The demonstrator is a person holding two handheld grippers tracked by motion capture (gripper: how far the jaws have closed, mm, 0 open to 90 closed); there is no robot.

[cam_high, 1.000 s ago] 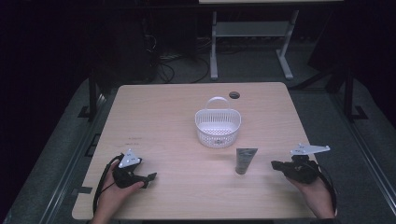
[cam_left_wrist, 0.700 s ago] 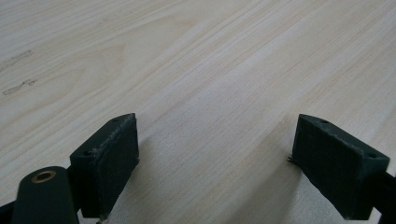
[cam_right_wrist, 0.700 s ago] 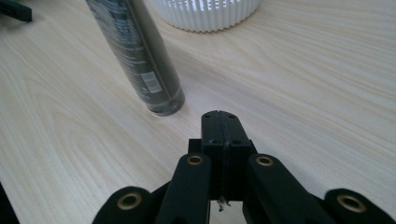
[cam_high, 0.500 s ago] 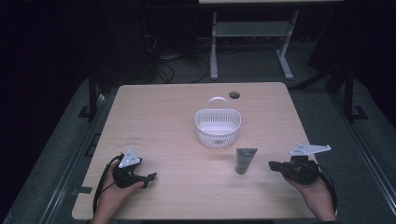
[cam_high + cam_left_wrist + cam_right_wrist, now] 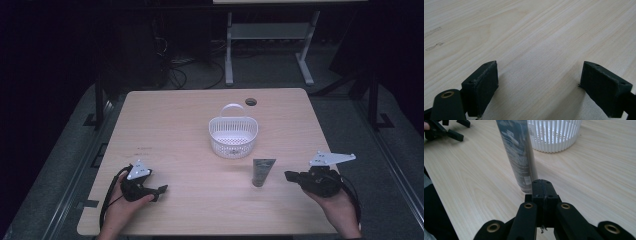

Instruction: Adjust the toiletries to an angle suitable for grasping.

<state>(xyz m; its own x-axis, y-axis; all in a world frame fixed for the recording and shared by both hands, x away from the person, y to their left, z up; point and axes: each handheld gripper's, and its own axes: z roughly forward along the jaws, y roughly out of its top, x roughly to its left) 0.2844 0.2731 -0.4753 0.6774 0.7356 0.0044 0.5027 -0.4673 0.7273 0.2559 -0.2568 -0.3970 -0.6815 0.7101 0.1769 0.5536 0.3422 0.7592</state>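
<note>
Nothing is being carried yet: the dark tube [image 5: 262, 171] is standing on the table [image 5: 175, 125] just in front of the white basket [image 5: 233, 136]. The right gripper [image 5: 289, 176] is pointing at it, jaws pressed together and empty; the left gripper [image 5: 161, 190] is resting spread wide.

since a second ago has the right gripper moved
Yes, slightly: the right gripper has crept left toward the tube, which has stayed put beside the basket.
</note>
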